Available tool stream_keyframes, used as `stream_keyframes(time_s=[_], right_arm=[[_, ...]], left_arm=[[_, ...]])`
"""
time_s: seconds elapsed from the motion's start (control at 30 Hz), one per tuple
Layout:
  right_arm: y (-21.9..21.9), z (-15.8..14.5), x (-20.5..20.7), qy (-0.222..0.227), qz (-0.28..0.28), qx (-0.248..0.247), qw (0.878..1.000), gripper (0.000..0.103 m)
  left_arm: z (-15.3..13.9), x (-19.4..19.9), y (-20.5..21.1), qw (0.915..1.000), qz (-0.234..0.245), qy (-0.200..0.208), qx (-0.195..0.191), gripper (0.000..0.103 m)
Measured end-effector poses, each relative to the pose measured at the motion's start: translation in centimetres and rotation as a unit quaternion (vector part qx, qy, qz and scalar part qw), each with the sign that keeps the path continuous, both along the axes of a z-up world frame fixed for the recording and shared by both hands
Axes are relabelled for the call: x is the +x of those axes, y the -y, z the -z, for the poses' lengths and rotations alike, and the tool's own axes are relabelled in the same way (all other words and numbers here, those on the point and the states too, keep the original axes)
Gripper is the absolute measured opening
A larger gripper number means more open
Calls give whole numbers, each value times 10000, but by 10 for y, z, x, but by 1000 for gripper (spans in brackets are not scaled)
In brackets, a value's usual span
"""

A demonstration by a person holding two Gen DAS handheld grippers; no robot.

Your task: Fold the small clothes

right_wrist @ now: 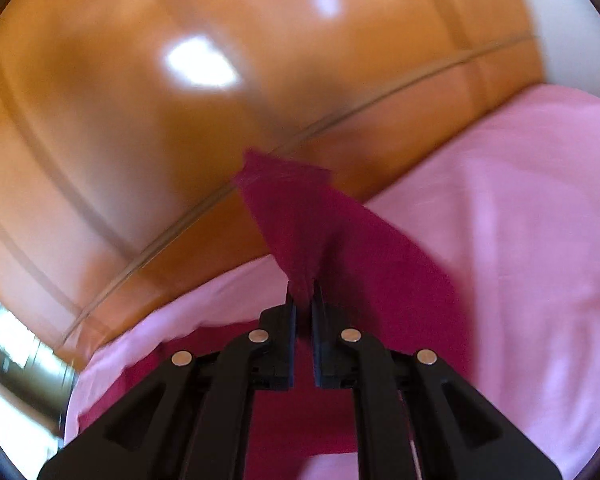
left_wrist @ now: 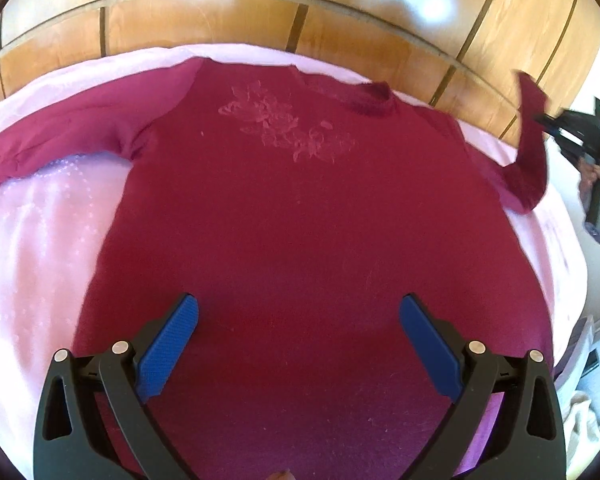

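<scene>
Maroon sweater (left_wrist: 300,208) lies flat, front up, on the pink sheet (left_wrist: 40,240). My right gripper (right_wrist: 303,300) is clamped on the sleeve cuff (right_wrist: 288,216), lifted off the bed. My left gripper (left_wrist: 298,312) hovers spread over the hem, holding nothing. Plan: carry the sleeve straight across the chest, keep it taut, lay without twist.

pink bedsheet (left_wrist: 40,240), glossy wooden panelled headboard (left_wrist: 220,16) behind it, white wall (right_wrist: 572,40) at right
</scene>
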State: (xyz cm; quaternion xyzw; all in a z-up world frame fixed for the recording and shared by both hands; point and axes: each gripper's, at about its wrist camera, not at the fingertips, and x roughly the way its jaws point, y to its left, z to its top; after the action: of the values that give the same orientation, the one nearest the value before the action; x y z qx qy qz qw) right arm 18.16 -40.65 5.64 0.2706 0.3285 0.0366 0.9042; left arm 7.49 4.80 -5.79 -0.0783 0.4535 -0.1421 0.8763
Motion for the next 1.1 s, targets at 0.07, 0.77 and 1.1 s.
stream_keyframes(time_s=[0.07,0.77,1.1], right_arm=[[-49,6,17,-61,-472,20,9989,5],[-234,57,26,-338,-2412,448,9688,58],[-67,52,-82,-283,-814,535,9948,63]], left_arm=[[-7,2,-9,9995,-21,23,-308,99],[-30,106,-53,9880,-634,-430,-1338,66],[-6,191,-6,9885,-430,-771,-1229,42]])
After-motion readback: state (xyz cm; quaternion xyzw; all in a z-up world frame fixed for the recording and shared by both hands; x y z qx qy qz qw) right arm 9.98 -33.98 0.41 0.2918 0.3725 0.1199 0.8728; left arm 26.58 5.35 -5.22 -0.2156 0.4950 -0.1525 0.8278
